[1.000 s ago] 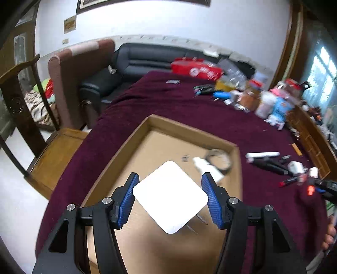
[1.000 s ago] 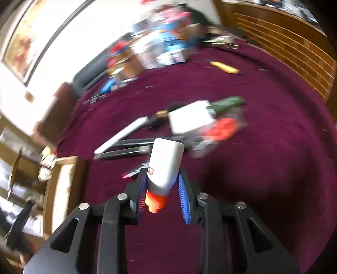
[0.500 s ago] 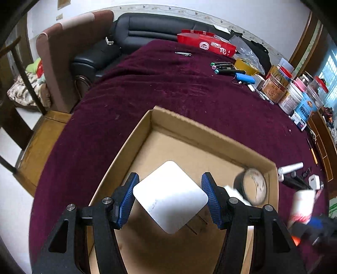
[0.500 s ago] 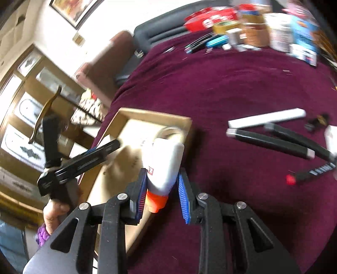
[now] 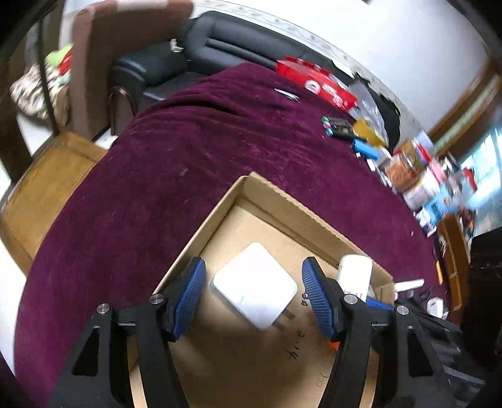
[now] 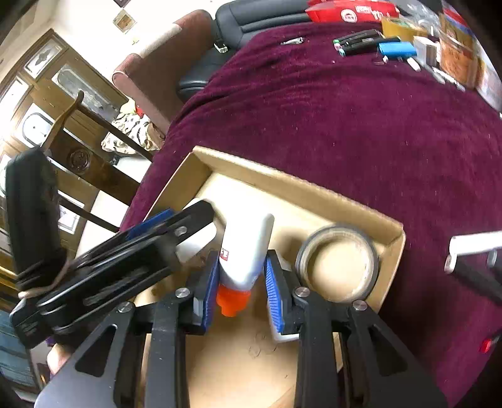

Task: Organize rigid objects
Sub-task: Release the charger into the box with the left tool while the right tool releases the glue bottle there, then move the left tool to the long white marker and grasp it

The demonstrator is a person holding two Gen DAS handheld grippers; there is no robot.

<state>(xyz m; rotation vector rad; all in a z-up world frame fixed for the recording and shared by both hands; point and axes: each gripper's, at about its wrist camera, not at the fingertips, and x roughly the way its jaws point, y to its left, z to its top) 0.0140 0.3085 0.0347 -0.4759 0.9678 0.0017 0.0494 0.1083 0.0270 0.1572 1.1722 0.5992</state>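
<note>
A shallow cardboard box (image 5: 284, 201) sits on the purple tablecloth; it also shows in the right wrist view (image 6: 282, 180). My left gripper (image 5: 253, 292) is open over the box; a white square charger (image 5: 254, 292) lies between its blue pads without touching them. My right gripper (image 6: 241, 276) is shut on a white glue bottle (image 6: 246, 251) with an orange cap, held above the box floor. The bottle also shows in the left wrist view (image 5: 354, 274). A tape roll (image 6: 337, 262) lies in the box's right corner.
Markers (image 6: 357, 39), a blue case (image 6: 397, 48), jars and a red box (image 6: 351, 12) crowd the table's far side. A white stick (image 6: 473, 243) and dark pens lie right of the box. A wooden chair (image 5: 40, 188) and black sofa (image 5: 200, 53) stand beyond the table.
My left gripper has let go of the white charger, which now lies in the box. My right gripper has carried the glue bottle from the tablecloth to over the box.
</note>
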